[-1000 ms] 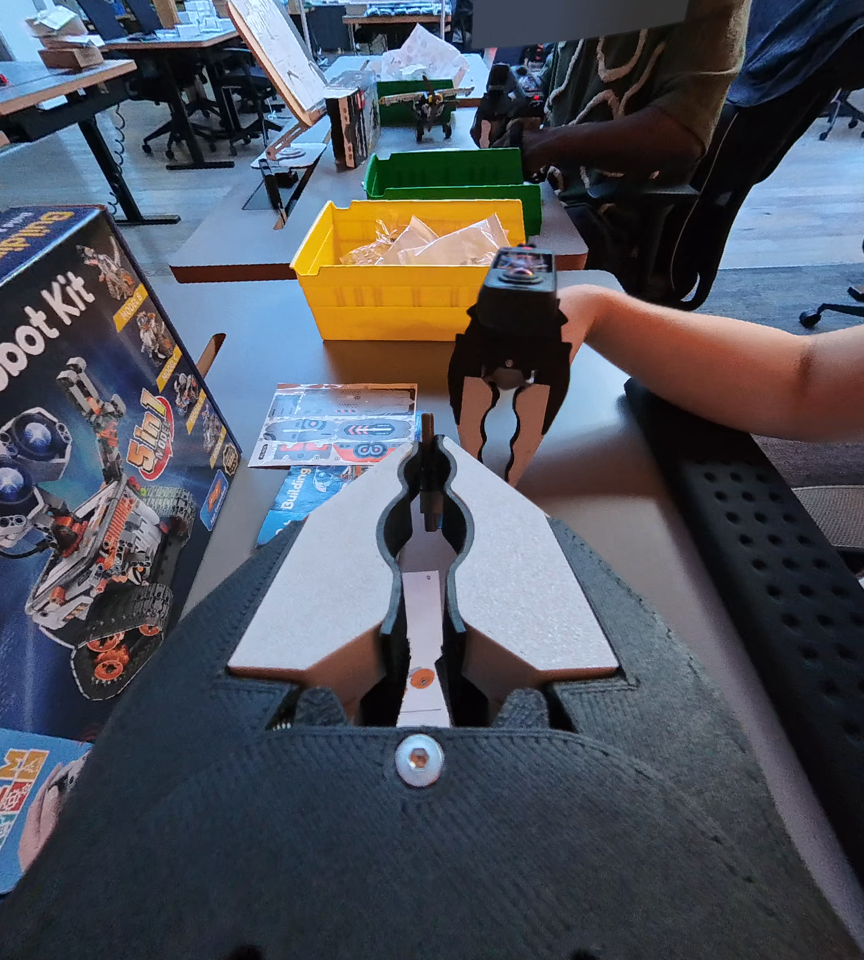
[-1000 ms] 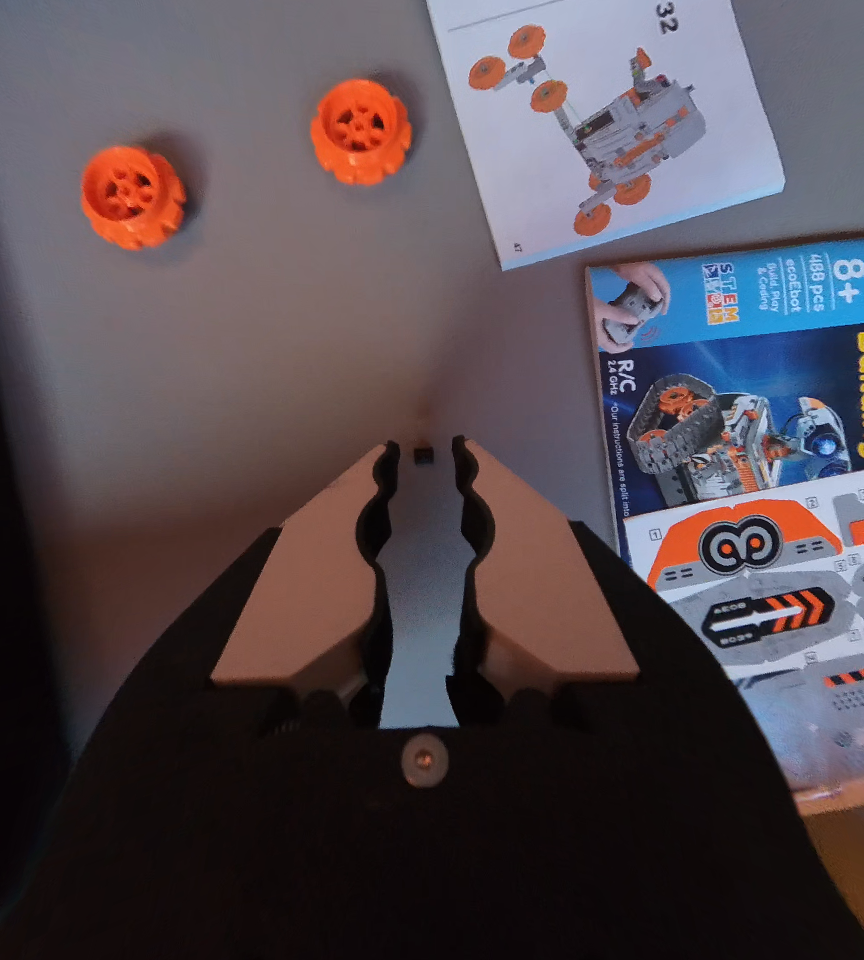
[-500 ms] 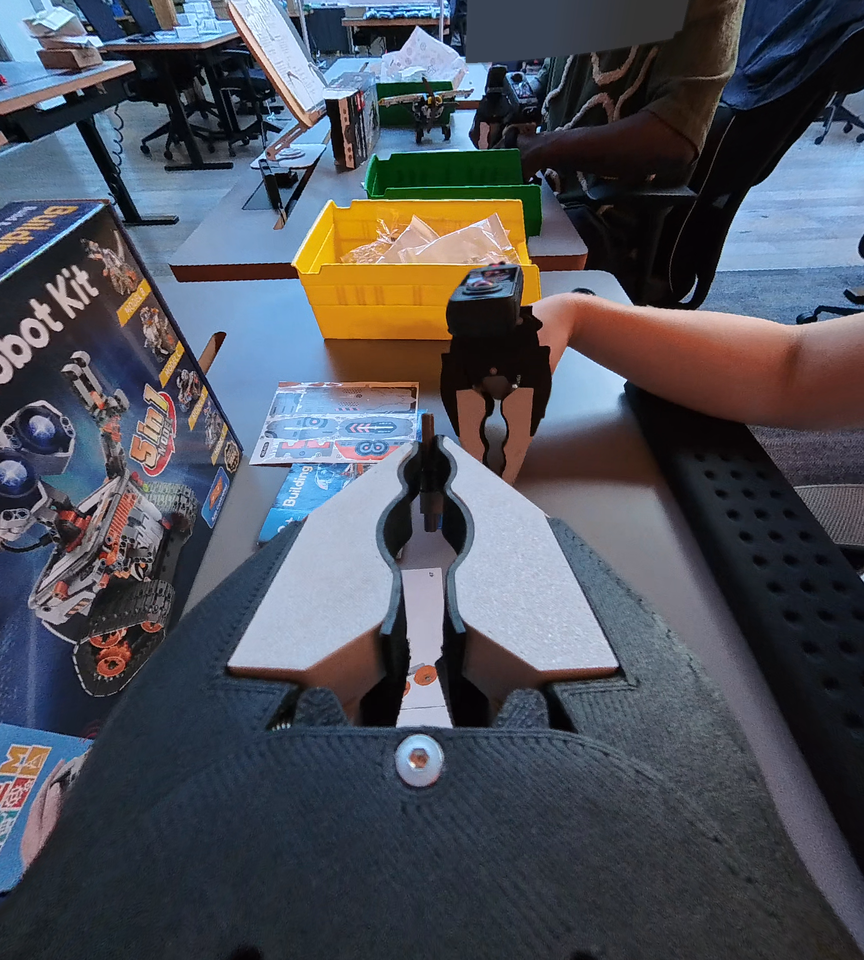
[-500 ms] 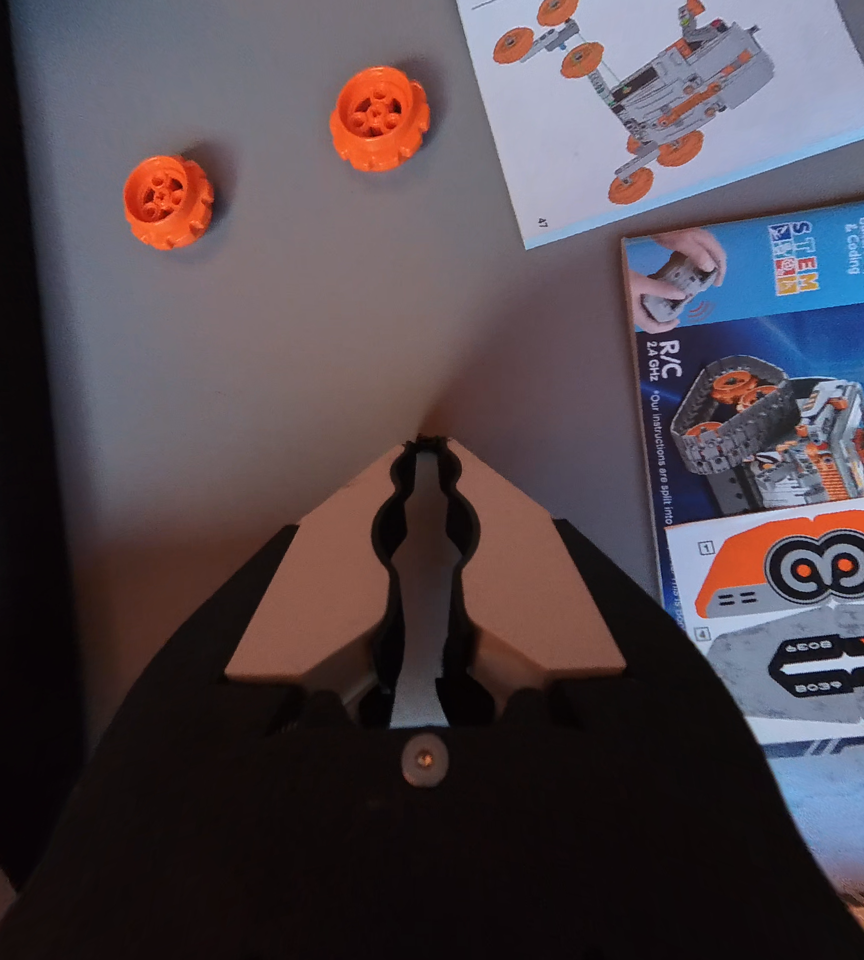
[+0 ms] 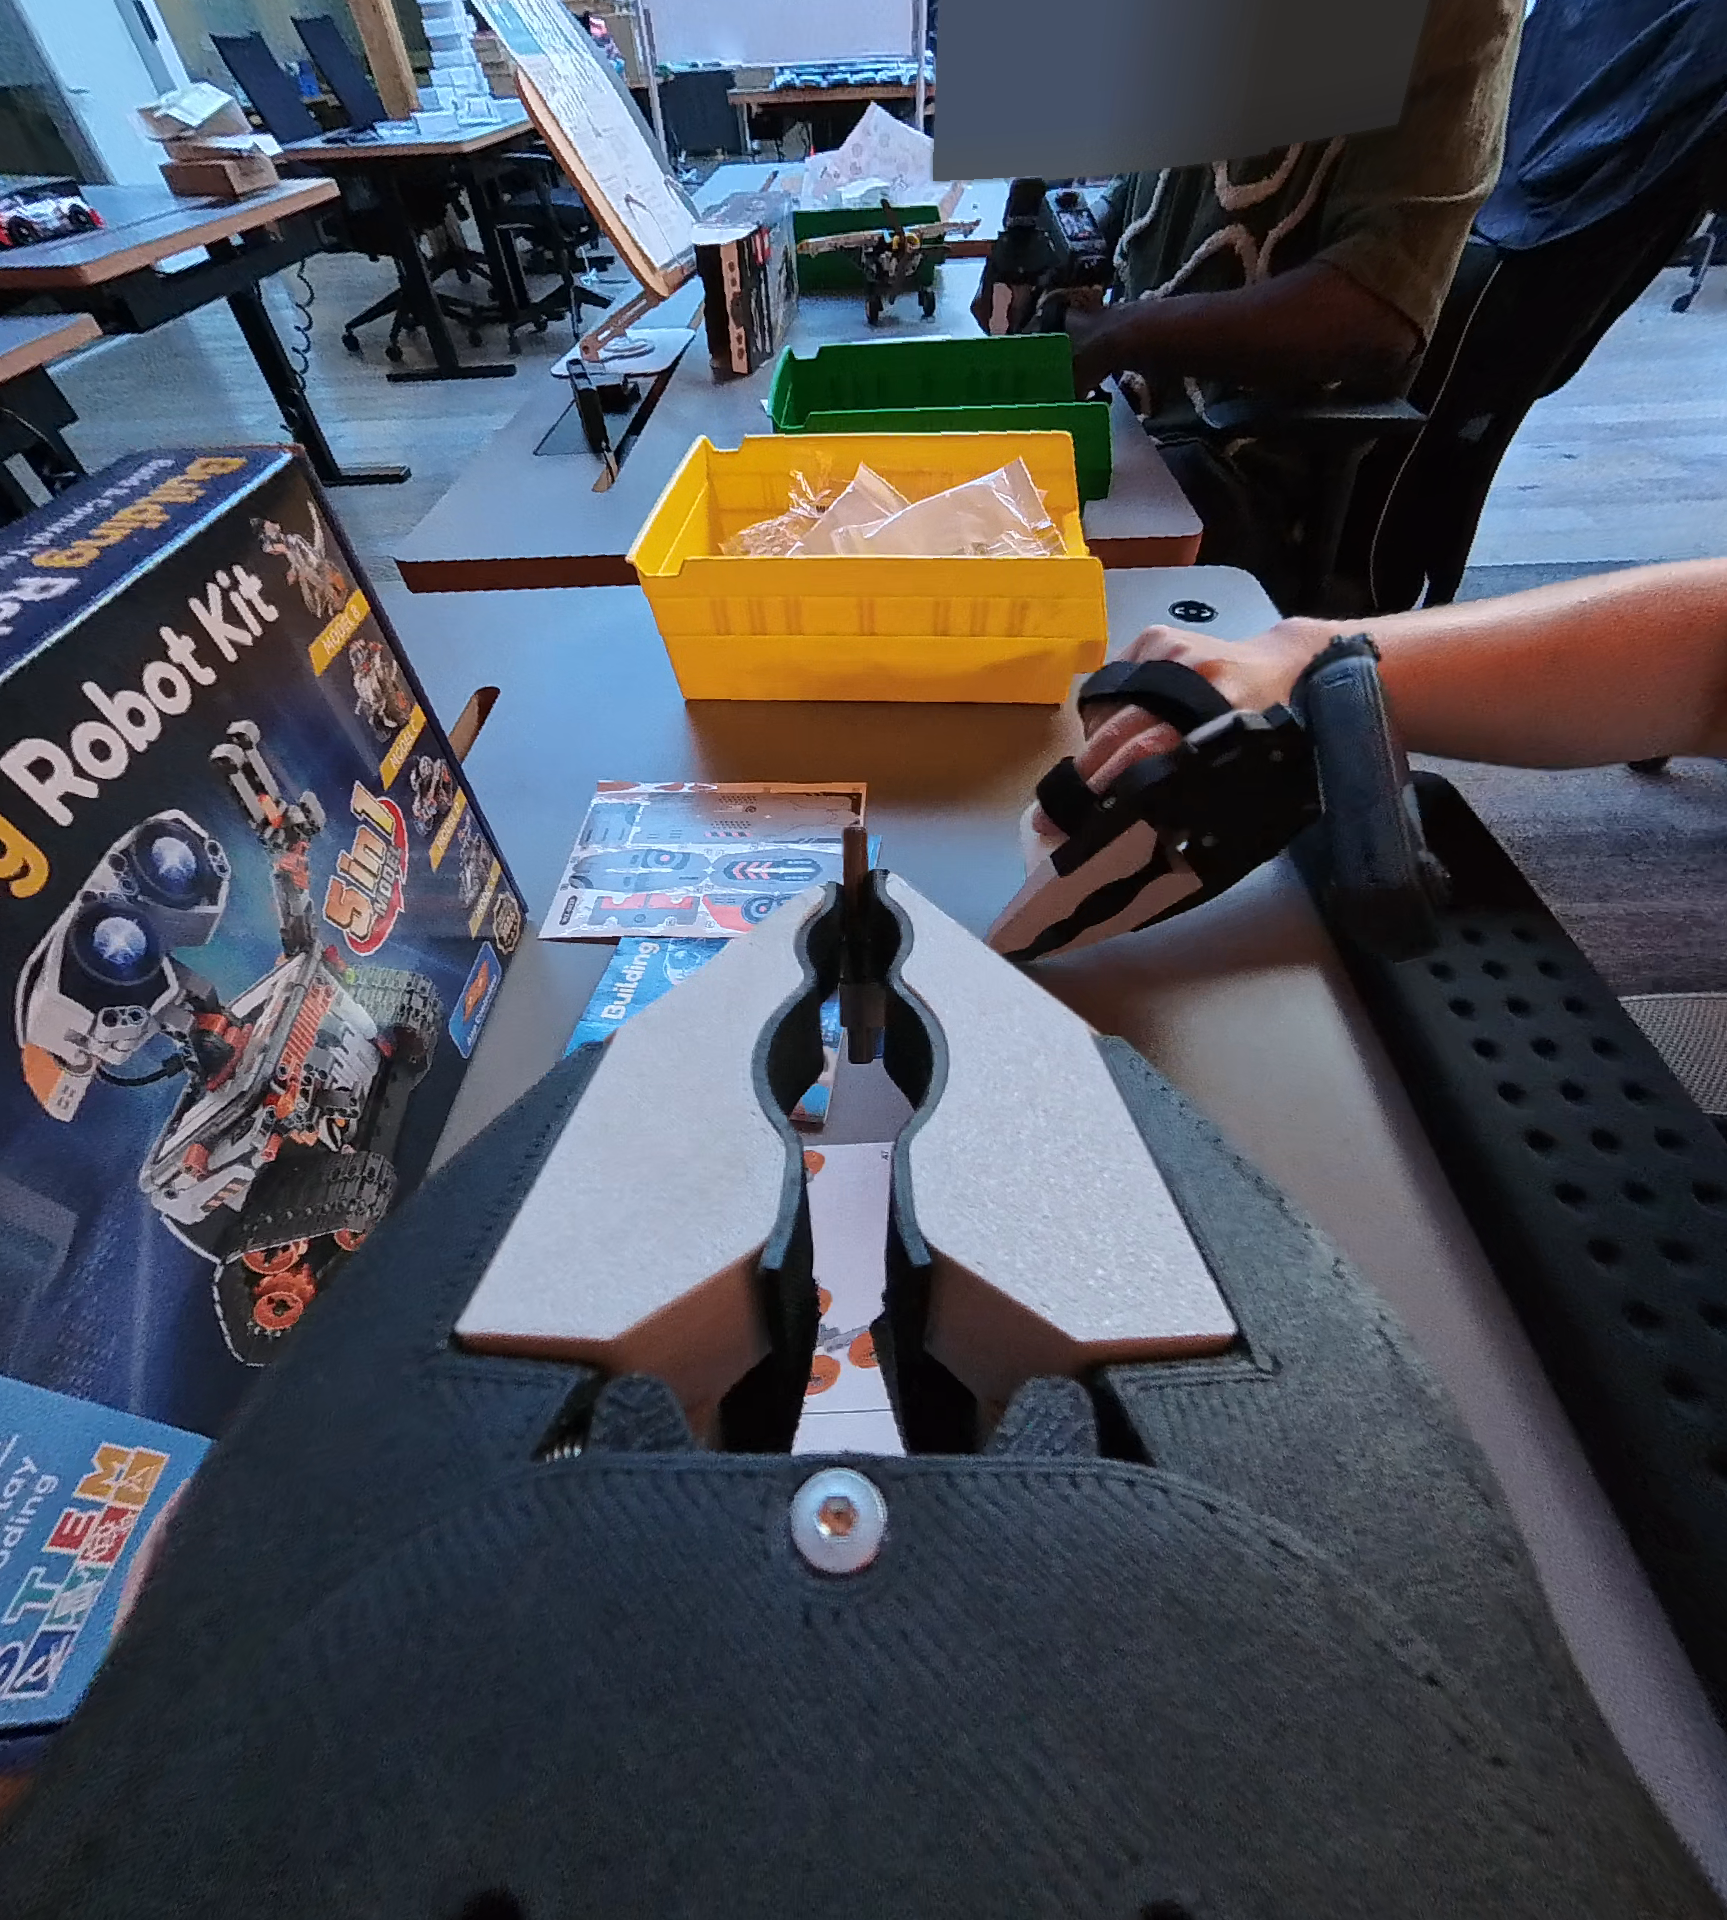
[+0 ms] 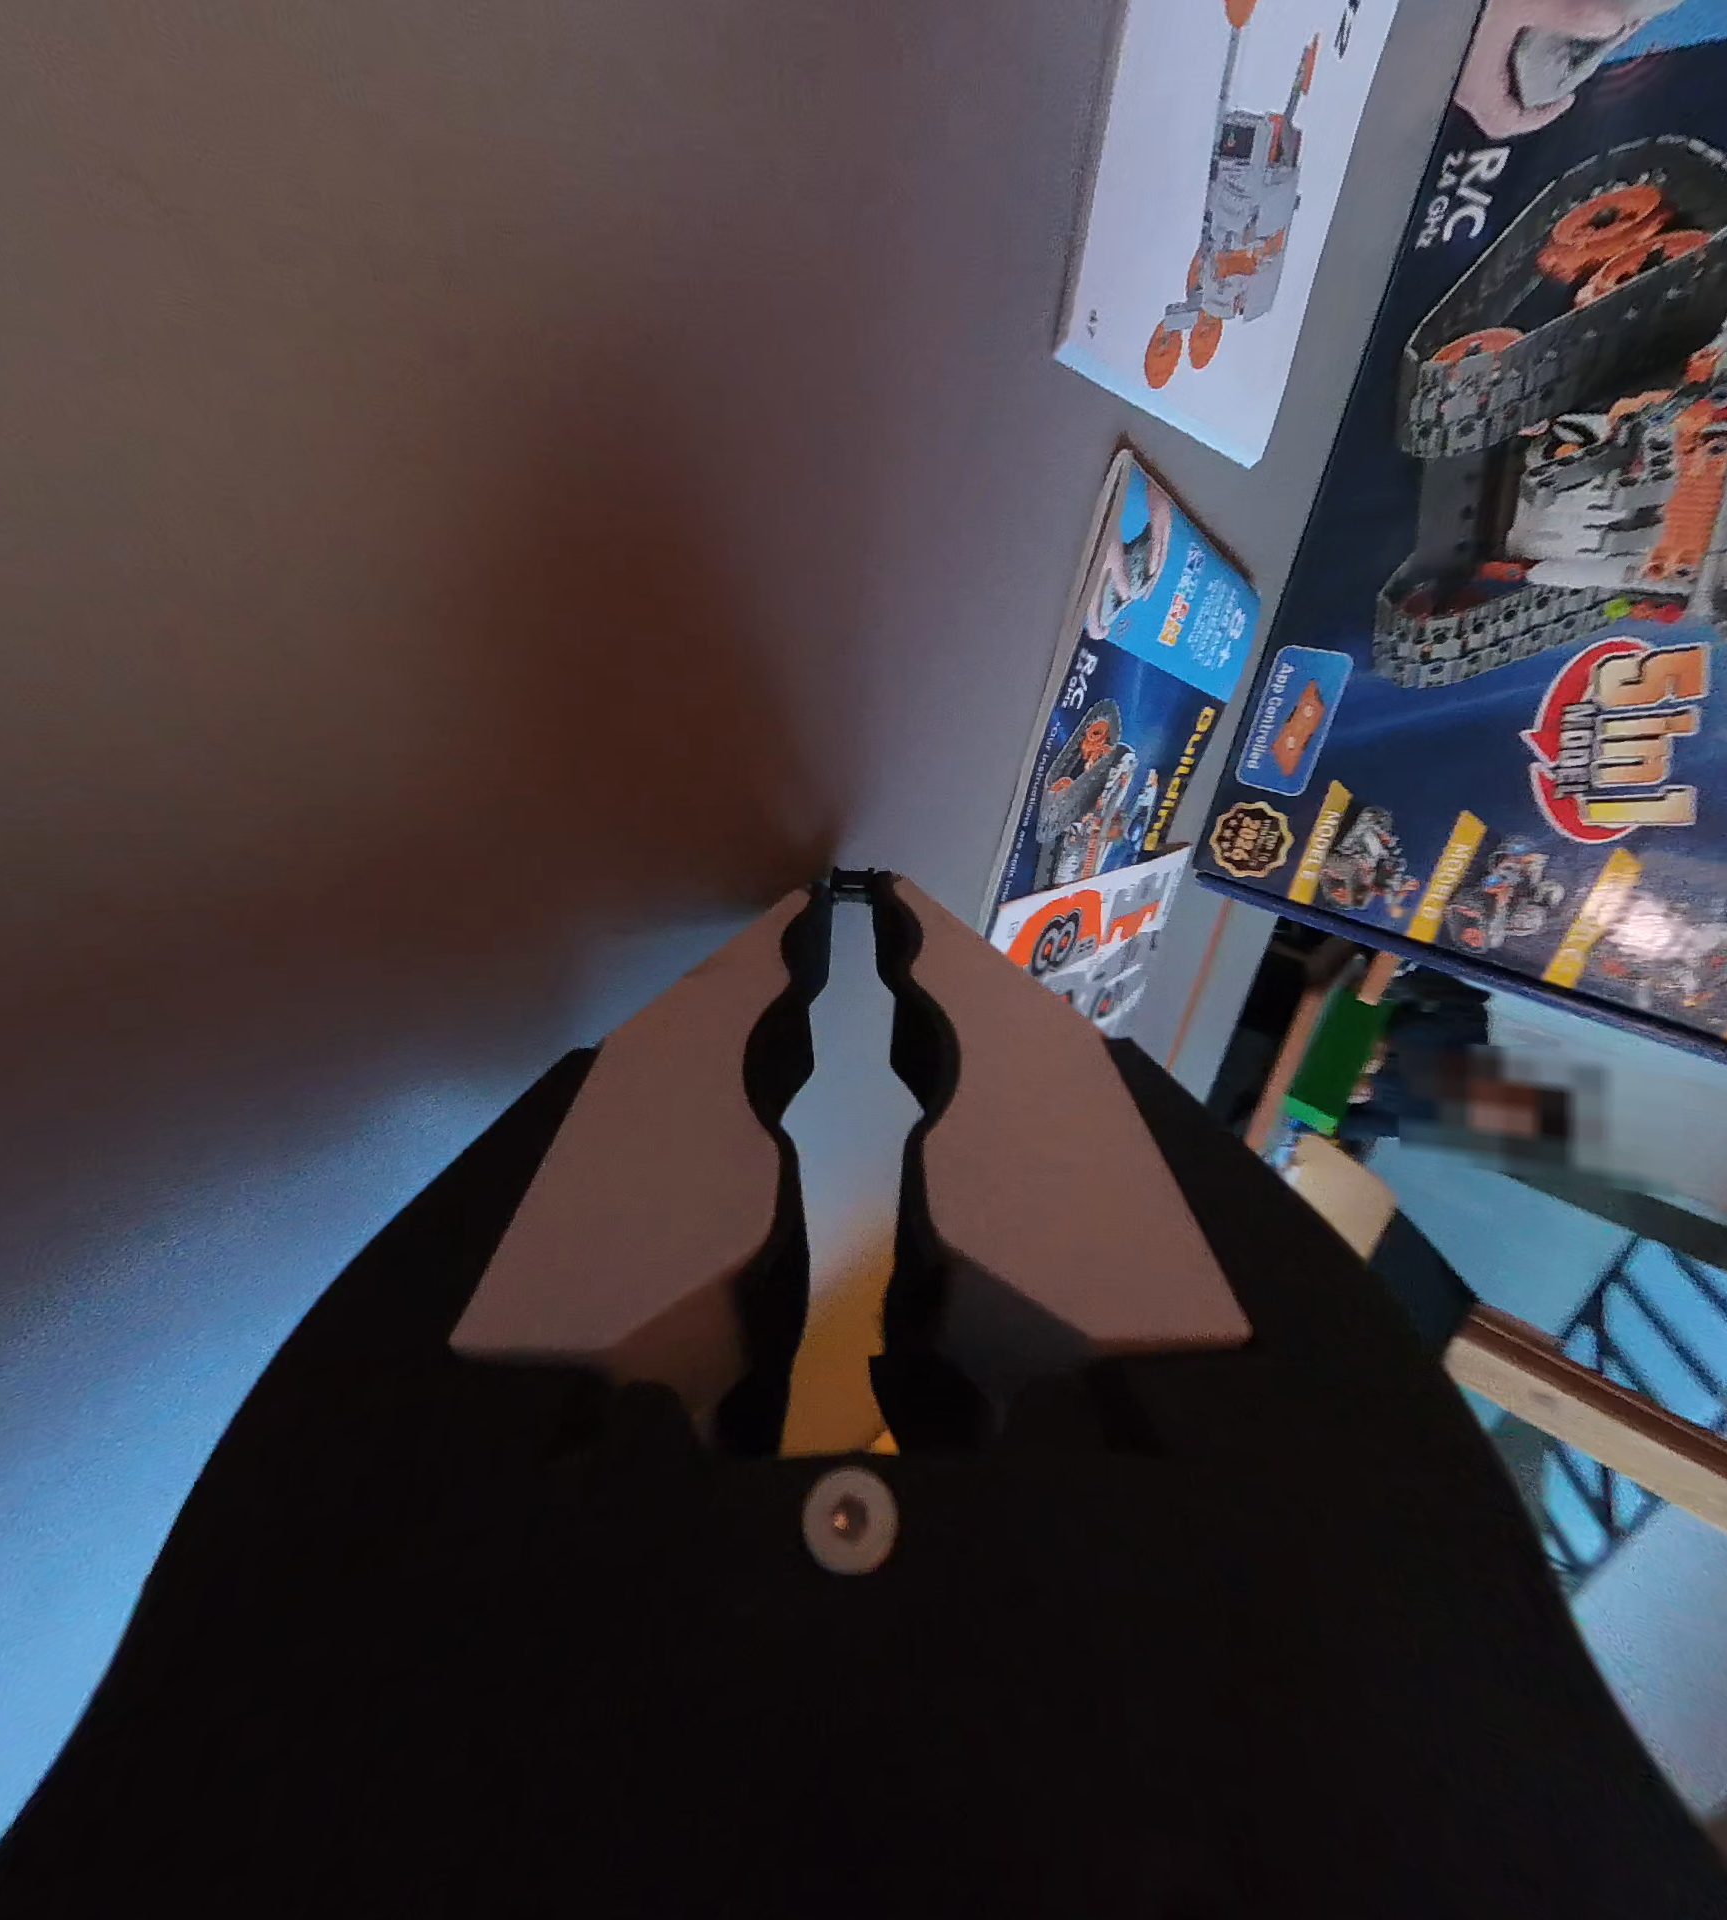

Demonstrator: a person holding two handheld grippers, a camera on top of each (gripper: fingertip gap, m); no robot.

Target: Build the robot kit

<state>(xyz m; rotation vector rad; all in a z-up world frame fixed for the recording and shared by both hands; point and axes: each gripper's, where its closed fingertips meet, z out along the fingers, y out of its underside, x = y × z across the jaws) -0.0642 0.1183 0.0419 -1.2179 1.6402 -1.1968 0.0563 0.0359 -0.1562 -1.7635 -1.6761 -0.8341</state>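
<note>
My left gripper (image 5: 854,896) is shut on a thin dark rod (image 5: 854,940) that stands upright between its tips, above the dark table (image 5: 568,675). My right gripper (image 6: 854,896) is shut on a small black piece (image 6: 854,880) pinched at its very tips, just above the grey table (image 6: 423,416). In the left wrist view the right gripper (image 5: 1020,933) lies rolled on its side, held by a hand (image 5: 1181,665), close to the right of my left fingertips. The two held parts are apart.
A large blue robot kit box (image 5: 163,883) stands at the left and also shows in the right wrist view (image 6: 1565,520). A sticker sheet (image 5: 713,857), a blue booklet (image 6: 1129,707) and a white instruction page (image 6: 1223,208) lie between. A yellow bin (image 5: 869,613) of bags and a green bin (image 5: 942,384) stand behind. A black perforated chair (image 5: 1617,1195) is at the right. About 25 cm separates my left fingertips from my right.
My right gripper closed on the small black piece on the table, then rolled onto its side and swung right of my left gripper; the orange wheels left its view. The left gripper held still.
</note>
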